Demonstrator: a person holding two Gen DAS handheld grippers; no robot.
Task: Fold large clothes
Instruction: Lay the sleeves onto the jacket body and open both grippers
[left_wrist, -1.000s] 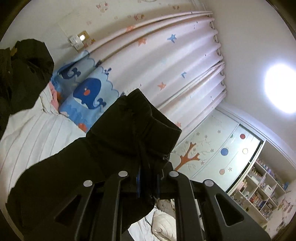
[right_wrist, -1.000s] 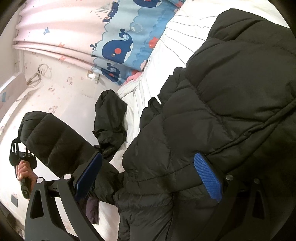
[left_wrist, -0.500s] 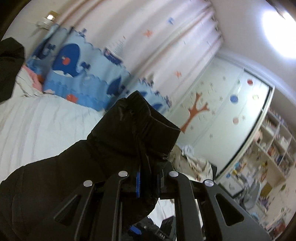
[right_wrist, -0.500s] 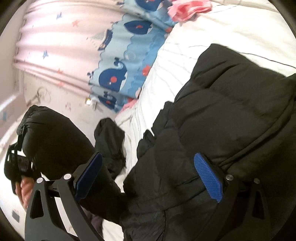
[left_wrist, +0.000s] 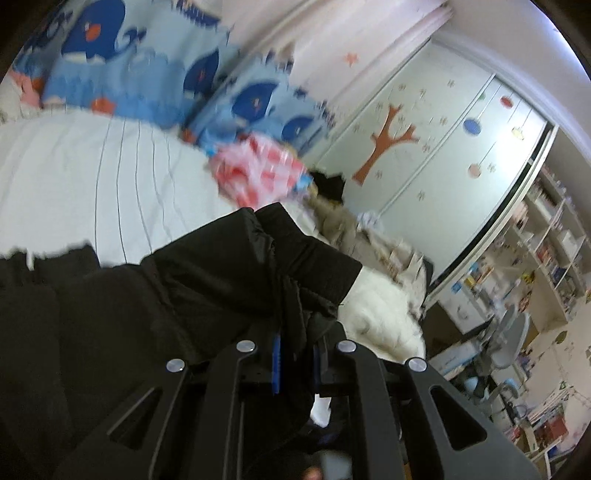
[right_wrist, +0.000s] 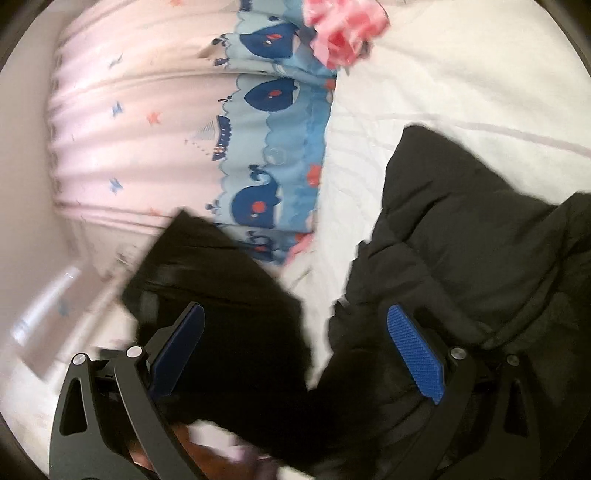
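Our left claw (left_wrist: 295, 354) is clamped on the cuff of a black padded jacket's sleeve (left_wrist: 258, 266), which runs from the pads away toward the white striped bed (left_wrist: 110, 177). Our right claw (right_wrist: 295, 354) stands wide apart over the jacket (right_wrist: 480, 240), gripping nothing; the body lies to its right on the bed, the lifted sleeve to its left, so the sleeve must cross rightward onto the body. We judge the left hand nearer the work. Motion blur smears both views, and the jacket's far edges are cut off.
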